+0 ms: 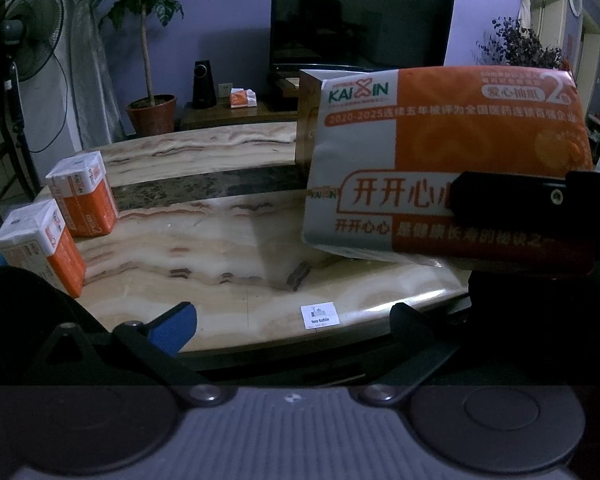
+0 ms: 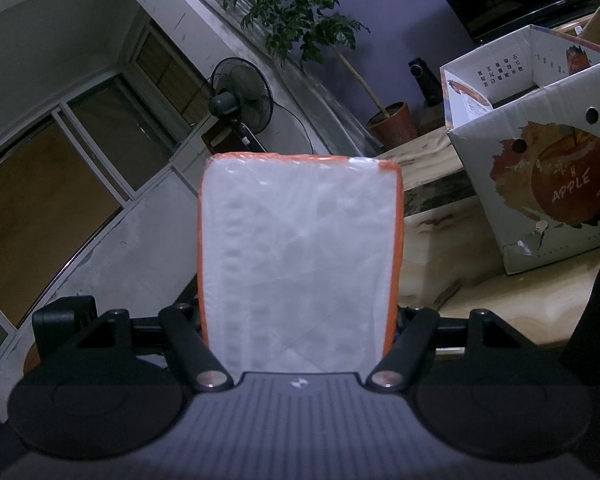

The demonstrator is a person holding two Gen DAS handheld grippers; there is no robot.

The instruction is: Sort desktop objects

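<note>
My right gripper is shut on an orange and white tissue pack and holds it in the air; the same pack fills the right of the left wrist view, above the marble tea table. My left gripper is open and empty over the table's near edge. Two more orange and white tissue packs stand upright at the table's left end. An open cardboard apple box stands on the table, right of the held pack.
A small white label is stuck at the table's near edge. Behind the table are a TV on a low stand, a speaker, a potted plant and a standing fan. Another tissue pack lies on the stand.
</note>
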